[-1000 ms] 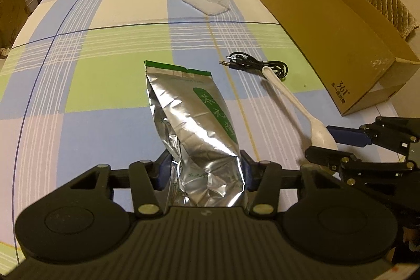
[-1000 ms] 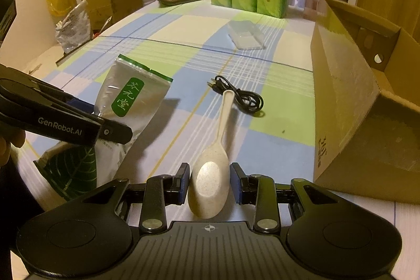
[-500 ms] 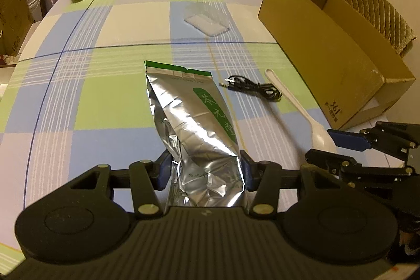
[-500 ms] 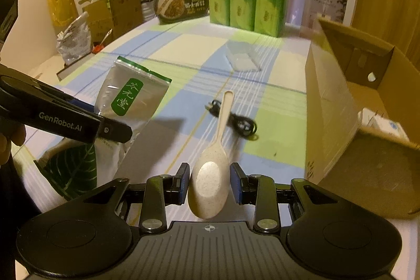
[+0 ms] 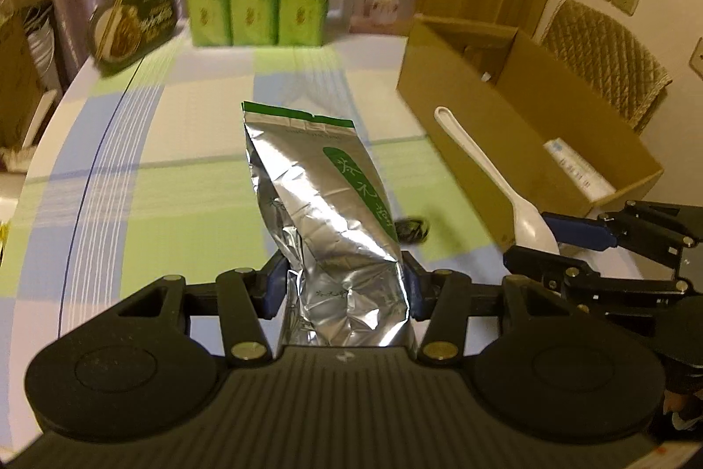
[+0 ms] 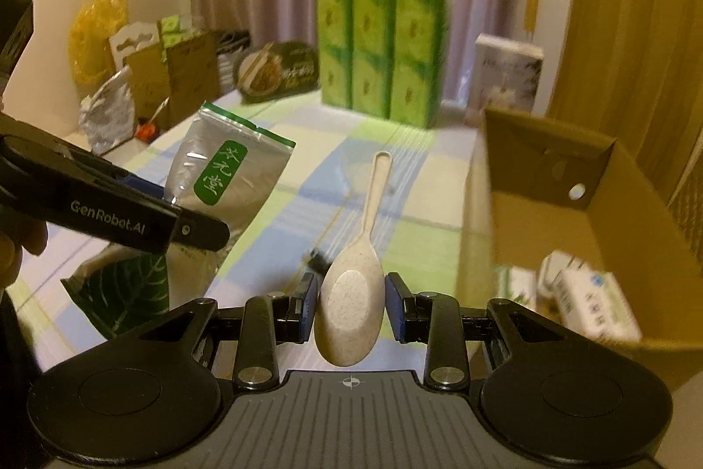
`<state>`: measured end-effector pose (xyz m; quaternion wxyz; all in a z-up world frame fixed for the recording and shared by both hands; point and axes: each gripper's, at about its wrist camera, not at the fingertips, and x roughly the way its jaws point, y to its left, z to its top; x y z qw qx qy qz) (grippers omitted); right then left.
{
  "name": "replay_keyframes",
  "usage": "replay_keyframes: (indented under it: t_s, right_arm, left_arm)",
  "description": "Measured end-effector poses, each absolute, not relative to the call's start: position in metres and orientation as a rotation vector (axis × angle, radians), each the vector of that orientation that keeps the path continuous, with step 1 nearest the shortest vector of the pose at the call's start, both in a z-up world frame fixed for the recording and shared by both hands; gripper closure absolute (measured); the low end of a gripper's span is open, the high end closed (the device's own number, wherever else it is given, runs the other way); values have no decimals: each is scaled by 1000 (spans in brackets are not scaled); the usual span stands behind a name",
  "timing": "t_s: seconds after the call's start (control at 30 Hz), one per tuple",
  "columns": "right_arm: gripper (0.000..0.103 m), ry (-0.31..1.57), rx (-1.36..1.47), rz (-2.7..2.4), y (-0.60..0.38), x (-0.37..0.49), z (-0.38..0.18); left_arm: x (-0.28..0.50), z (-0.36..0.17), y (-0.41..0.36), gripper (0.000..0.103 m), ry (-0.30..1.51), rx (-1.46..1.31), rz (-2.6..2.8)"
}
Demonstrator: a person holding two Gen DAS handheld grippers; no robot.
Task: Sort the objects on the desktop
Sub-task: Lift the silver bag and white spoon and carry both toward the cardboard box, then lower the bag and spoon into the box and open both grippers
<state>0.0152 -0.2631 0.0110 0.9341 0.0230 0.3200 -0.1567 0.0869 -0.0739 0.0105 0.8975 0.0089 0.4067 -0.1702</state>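
2 grippers holding items above the checked table (image 5: 175, 179)
Left gripper (image 5: 342, 289) is clamping a foil pouch (image 5: 325, 205), tilted downward; right gripper (image 6: 349, 308) is gripping a spoon (image 6: 351, 293) beside the cardboard box (image 6: 549, 179)

Foil pouch (image 5: 327, 205) is crinkled, shiny metallic film w/ a glossy green label; spoon (image 6: 351, 293) looks like matt speckled plastic, off-white and smooth. Cardboard box (image 5: 496, 143) is plain brown, matt paperboard; tablecloth (image 5: 175, 183) is a smooth checked sheet w/ slight sheen. Both grippers, left gripper (image 5: 342, 289) & right gripper (image 6: 349, 306), are matt black plastic w/ ribbed tops, blue pads, small metal screws.
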Motion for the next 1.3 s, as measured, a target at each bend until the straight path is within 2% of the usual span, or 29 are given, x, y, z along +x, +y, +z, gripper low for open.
replay_keyframes:
  t_s: [0.47,0.93,1.3]
  right_arm:
    - [73,552,24,-453,-331,-9,70]
    - [73,572,50,-548,-406,-37,69]
    - [73,580,72,-560,-432,-40,61]
  left_arm:
    - [117,69,-148,57,743,10,-495]
    - [149,89,-232,57,733,7,-604]
    - [170,82,-264,57,762,18,-619]
